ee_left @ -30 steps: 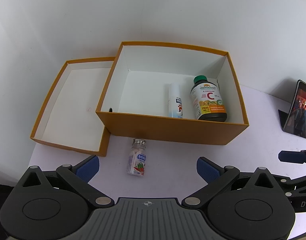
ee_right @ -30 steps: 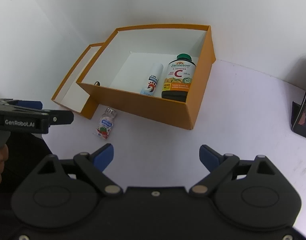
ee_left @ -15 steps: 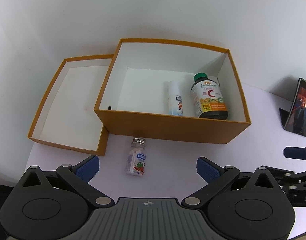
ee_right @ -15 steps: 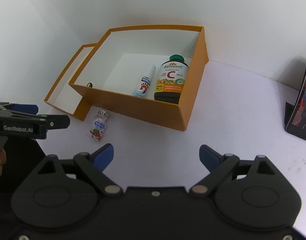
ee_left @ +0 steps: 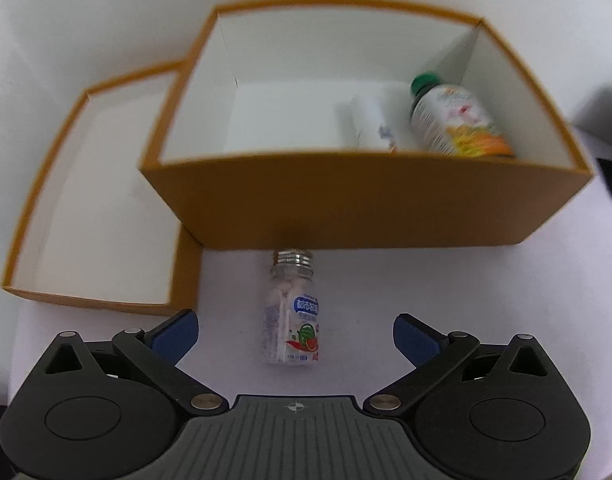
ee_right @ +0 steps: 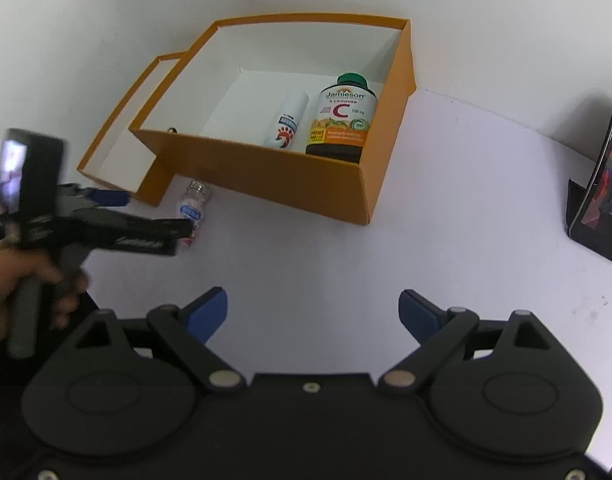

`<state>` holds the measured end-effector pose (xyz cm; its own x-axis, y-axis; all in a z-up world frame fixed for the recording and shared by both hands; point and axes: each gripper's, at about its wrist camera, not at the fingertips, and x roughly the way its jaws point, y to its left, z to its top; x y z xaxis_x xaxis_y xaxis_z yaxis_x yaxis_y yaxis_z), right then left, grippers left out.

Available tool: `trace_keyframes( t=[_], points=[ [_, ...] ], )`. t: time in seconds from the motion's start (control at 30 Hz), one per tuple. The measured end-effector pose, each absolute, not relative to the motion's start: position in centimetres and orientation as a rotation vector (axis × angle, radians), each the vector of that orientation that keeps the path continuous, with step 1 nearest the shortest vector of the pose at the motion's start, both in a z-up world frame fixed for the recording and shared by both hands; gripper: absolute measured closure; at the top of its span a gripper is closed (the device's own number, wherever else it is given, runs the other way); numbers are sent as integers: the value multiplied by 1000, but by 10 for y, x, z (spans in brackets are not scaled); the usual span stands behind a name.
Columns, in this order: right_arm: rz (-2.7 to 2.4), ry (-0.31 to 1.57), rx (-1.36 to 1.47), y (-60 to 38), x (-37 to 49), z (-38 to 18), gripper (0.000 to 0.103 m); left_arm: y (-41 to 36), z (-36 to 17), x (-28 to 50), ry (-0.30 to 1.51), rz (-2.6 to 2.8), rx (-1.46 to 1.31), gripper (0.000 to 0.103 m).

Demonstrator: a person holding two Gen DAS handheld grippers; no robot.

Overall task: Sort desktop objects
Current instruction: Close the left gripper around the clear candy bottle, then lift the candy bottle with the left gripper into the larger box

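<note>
Lying inside the orange cardboard box (ee_left: pixel 345 208) are 2 bottles; 1 small clear candy bottle (ee_left: pixel 293 312) remains on the table between the left gripper's (ee_left: pixel 294 334) spread jaws; right gripper (ee_right: pixel 313 312) hangs released, empty.

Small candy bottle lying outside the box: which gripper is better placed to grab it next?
Left. The left gripper is open and the small candy bottle lies on the table between its blue pads. The right gripper is open over bare table, well away from the bottle and the orange box.
</note>
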<state>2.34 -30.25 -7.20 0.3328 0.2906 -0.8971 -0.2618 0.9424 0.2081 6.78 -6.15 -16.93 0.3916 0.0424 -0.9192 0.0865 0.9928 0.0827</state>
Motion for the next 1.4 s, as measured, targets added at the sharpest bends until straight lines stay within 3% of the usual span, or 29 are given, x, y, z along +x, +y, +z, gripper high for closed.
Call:
trace_keyframes(
  t=[0.17, 0.5, 0.6, 0.7, 0.73, 0.77, 1.03, 1.4],
  points=[
    [323, 1180, 22, -305, 17, -69, 11, -63, -199, 84, 1243, -36, 145, 0],
    [269, 1189, 83, -321, 4, -70, 11, -65, -210, 96, 1271, -72, 112, 3],
    [270, 1186, 88, -323, 7, -70, 11, -65, -206, 97, 1264, -74, 88, 17],
    [276, 1181, 83, -323, 10, -69, 11, -65, -199, 96, 1240, -74, 81, 47],
    [280, 1176, 82, -322, 12, -68, 11, -65, -196, 96, 1233, -73, 79, 63],
    [284, 1174, 81, -322, 13, -67, 11, -65, -194, 95, 1227, -73, 77, 66],
    [316, 1170, 72, -315, 23, -67, 11, -58, -183, 82, 1232, -91, 33, 67],
    [351, 1173, 76, -301, 37, -72, 11, -30, -96, 27, 1090, -154, -23, 68]
  ],
)
